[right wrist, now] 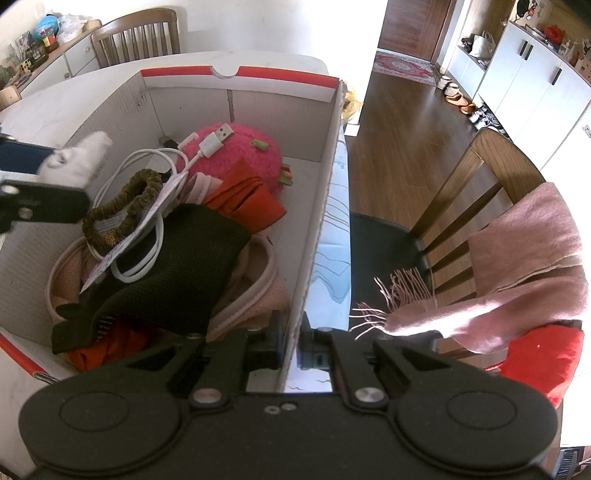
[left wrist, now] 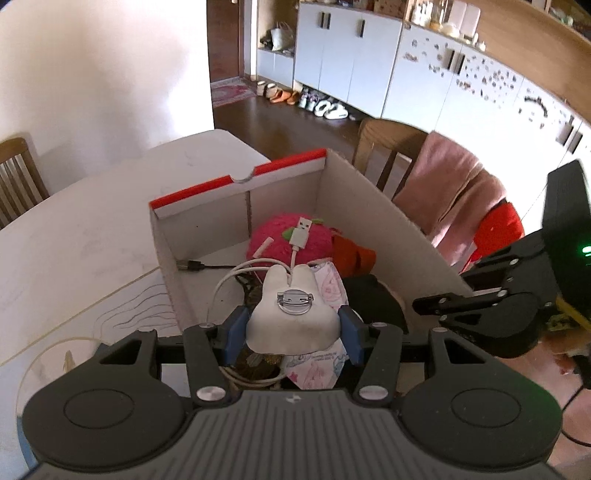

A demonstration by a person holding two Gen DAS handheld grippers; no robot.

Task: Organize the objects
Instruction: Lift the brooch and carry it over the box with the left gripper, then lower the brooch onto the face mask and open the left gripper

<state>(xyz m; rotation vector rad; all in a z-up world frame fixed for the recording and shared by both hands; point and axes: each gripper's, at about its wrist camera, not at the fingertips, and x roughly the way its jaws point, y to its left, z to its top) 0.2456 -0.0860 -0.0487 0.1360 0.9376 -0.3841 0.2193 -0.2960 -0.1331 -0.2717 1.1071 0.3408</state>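
Note:
My left gripper (left wrist: 293,326) is shut on a white rabbit-shaped brooch (left wrist: 291,314), pin side up, held above the open cardboard box (left wrist: 354,192). In the right wrist view the brooch (right wrist: 77,158) hangs over the box's left side. My right gripper (right wrist: 291,341) is shut on the box's right wall (right wrist: 325,192), one finger inside and one outside. The box holds a pink plush ball (right wrist: 240,155), a white USB cable (right wrist: 147,206), a brown scrunchie (right wrist: 125,206), a dark knitted cloth (right wrist: 177,273), an orange cloth (right wrist: 247,203) and pink fabric items.
The box stands on a white table (left wrist: 74,236) with a drawn sheet beneath it. A wooden chair (right wrist: 480,177) with a pink scarf (right wrist: 528,258) stands at the right, another chair (right wrist: 136,35) behind the table. White cabinets (left wrist: 351,55) line the far wall.

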